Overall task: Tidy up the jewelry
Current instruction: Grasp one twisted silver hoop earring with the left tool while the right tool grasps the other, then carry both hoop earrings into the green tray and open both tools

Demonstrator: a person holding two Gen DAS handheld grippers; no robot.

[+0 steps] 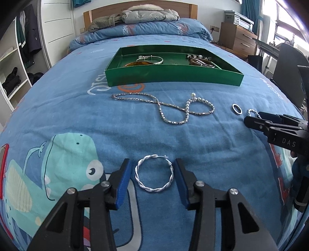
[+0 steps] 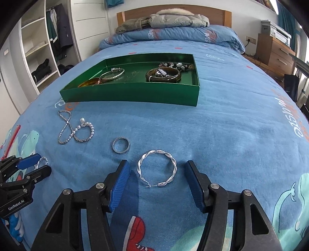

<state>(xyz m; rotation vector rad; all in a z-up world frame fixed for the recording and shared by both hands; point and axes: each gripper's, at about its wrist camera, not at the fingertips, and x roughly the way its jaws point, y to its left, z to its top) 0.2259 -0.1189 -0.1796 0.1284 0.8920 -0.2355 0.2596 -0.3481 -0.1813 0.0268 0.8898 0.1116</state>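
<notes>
A twisted silver hoop earring (image 1: pixel 154 172) lies on the blue bedspread between the open fingers of my left gripper (image 1: pixel 152 166). A second twisted hoop earring (image 2: pixel 157 168) lies between the open fingers of my right gripper (image 2: pixel 156 168). A silver ring (image 2: pixel 121 148) lies just left of it and also shows in the left wrist view (image 1: pixel 237 108). A sparkly chain necklace (image 1: pixel 164 108) and a pearl bracelet (image 2: pixel 85 131) lie tangled together on the spread. The green tray (image 1: pixel 173 74) beyond holds bangles (image 2: pixel 163 75) and beads. Both grippers are empty.
The bed's folded duvet and jackets (image 1: pixel 148 15) lie at the headboard. A wardrobe (image 2: pixel 38 48) stands to the left and a wooden nightstand (image 2: pixel 274 50) to the right. My right gripper shows at the right edge of the left wrist view (image 1: pixel 251 122).
</notes>
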